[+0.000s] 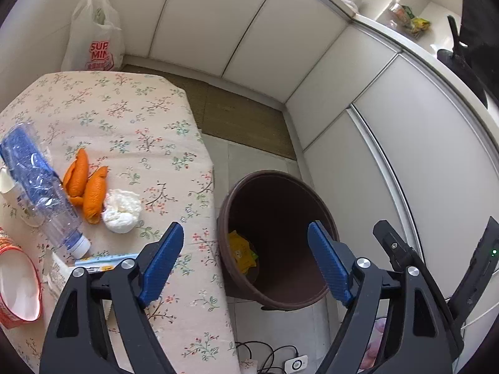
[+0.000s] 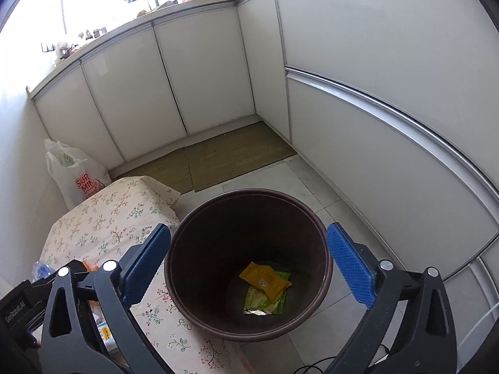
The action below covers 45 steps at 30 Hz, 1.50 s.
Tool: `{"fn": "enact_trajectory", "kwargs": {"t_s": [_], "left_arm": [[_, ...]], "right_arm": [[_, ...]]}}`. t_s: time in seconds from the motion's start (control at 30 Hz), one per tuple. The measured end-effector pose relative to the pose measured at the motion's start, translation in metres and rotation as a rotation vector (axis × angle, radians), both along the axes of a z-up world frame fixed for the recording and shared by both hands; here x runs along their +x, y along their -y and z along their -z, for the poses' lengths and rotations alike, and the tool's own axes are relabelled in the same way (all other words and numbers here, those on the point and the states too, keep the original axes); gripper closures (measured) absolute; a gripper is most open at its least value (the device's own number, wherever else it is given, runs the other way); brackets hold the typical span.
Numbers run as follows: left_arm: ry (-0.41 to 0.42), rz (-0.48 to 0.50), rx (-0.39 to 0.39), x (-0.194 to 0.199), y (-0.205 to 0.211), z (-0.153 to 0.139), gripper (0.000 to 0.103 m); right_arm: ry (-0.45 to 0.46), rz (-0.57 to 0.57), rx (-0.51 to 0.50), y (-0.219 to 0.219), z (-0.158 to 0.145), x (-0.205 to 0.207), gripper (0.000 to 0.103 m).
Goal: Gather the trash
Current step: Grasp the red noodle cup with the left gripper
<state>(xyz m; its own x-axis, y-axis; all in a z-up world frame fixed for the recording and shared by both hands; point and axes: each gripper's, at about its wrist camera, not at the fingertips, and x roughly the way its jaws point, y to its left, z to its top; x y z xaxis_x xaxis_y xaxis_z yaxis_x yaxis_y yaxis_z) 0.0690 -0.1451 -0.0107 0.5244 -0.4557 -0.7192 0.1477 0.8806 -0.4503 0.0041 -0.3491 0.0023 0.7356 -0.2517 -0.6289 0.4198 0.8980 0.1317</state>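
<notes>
A brown round bin (image 2: 249,265) stands on the floor beside the table; a yellow wrapper (image 2: 265,280) and a green wrapper (image 2: 265,302) lie at its bottom. My right gripper (image 2: 248,263) hangs open above the bin mouth with nothing between its fingers. My left gripper (image 1: 246,261) is open too, over the table edge and the bin (image 1: 277,240), holding nothing. On the floral table (image 1: 124,118) lie orange peels (image 1: 85,187), a crumpled white tissue (image 1: 121,207), a clear plastic bottle (image 1: 40,187) and a red-rimmed paper cup (image 1: 17,290).
White cabinets (image 2: 202,78) line the far and right sides. A white plastic bag (image 1: 93,37) stands at the table's far end. A woven mat (image 2: 212,162) covers the floor beyond the bin. Cables and a small white device (image 1: 296,364) lie on the floor. The other gripper's black body (image 1: 436,265) shows at right.
</notes>
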Motion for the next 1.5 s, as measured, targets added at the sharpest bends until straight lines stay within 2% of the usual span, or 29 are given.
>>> {"fn": "enact_trajectory", "kwargs": {"t_s": [0.33,0.47,0.63,0.83,1.2,1.33,1.5], "left_arm": [[0.046,-0.155,0.111,-0.037,-0.084,0.002,0.02],[0.049,-0.2,0.158,-0.051,-0.12,0.0,0.018],[0.037,-0.242,0.232,-0.067,-0.16,0.003,0.017],[-0.01,-0.282,0.266,-0.08,-0.199,0.016,0.014],[-0.193,-0.297,0.207,-0.068,-0.242,0.064,0.011],[-0.264,-0.31,0.145,-0.06,-0.25,0.083,0.011],[-0.309,-0.315,0.082,-0.053,-0.253,0.096,0.009]], "right_arm": [[-0.026,-0.126,-0.231,-0.081,0.007,-0.011,0.007],[-0.045,-0.209,-0.322,-0.111,0.012,-0.012,0.007],[-0.081,-0.3,-0.351,-0.143,0.022,-0.013,0.007],[-0.098,-0.364,-0.343,-0.17,0.03,-0.016,0.007],[-0.169,-0.433,-0.327,-0.198,0.051,-0.003,0.007],[-0.187,-0.451,-0.348,-0.207,0.058,0.001,0.007],[-0.229,-0.475,-0.336,-0.212,0.069,0.007,0.007]]}}
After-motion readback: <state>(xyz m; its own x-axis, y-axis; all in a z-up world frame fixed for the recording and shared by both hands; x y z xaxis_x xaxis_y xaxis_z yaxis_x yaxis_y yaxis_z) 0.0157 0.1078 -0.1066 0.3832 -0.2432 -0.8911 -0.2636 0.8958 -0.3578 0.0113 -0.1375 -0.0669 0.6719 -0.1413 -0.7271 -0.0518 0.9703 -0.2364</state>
